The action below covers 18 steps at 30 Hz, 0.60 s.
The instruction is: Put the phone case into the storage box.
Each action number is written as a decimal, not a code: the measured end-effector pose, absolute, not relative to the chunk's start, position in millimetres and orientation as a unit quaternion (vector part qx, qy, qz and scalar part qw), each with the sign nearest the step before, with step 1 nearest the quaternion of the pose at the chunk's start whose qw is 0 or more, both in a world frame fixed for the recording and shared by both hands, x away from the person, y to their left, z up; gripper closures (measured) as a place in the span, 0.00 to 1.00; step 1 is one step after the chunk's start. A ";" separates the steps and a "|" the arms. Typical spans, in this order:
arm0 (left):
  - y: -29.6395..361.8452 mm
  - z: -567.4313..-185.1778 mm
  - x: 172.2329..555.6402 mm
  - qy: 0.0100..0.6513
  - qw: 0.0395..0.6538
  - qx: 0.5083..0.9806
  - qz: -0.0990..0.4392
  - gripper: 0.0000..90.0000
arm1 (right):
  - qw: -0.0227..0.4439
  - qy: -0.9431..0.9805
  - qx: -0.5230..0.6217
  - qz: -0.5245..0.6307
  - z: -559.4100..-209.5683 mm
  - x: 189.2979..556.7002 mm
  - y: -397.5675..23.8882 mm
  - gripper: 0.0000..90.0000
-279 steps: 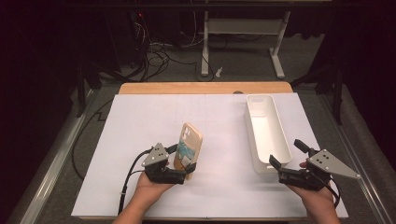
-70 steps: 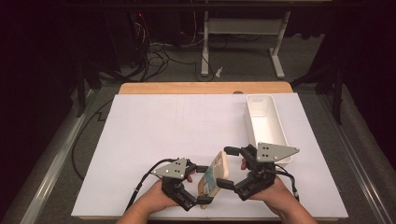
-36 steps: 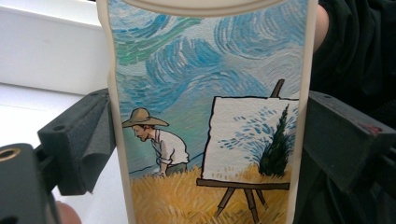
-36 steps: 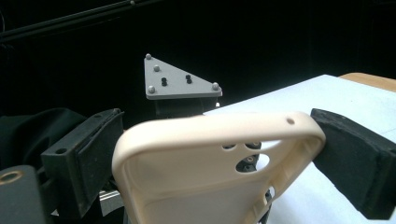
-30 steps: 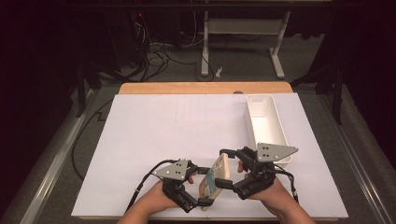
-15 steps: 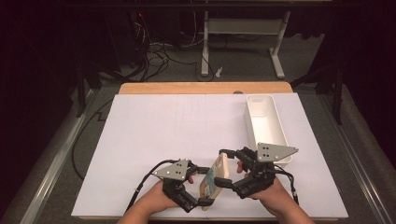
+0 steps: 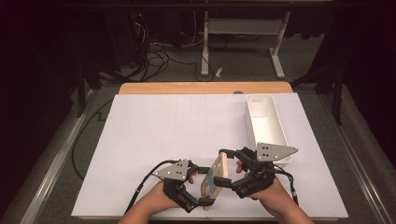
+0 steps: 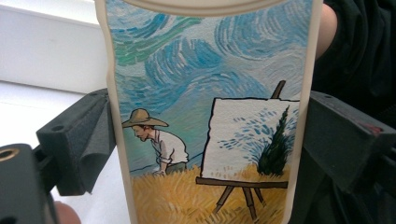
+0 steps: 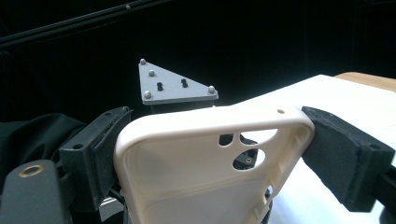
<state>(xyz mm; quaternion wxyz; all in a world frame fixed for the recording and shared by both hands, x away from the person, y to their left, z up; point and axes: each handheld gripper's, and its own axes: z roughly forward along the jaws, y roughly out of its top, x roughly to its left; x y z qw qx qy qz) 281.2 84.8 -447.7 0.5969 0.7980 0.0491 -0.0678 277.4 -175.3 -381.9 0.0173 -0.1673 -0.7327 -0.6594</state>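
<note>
At the bottom centre of the high view I am holding a cream plastic phone case with a painted field scene on its back point(image 7: 215, 179) upright between both tools. My left gripper point(image 7: 201, 186) is clamping its long edges at lower centre-left, its pads point(image 8: 93, 135) pressing the case's sides. My right gripper point(image 7: 225, 167) is pinching the case's camera-hole end, just right of centre. Farther up at the right, a long white plastic tray point(image 7: 282, 140) is lying on the white table sheet point(image 7: 177, 126).
</note>
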 end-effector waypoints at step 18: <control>83.4 -448.0 280.3 0.065 0.599 0.795 -0.065 0.09 | 0.013 -0.733 -0.170 -0.659 -380.3 277.0 -174.7 0.15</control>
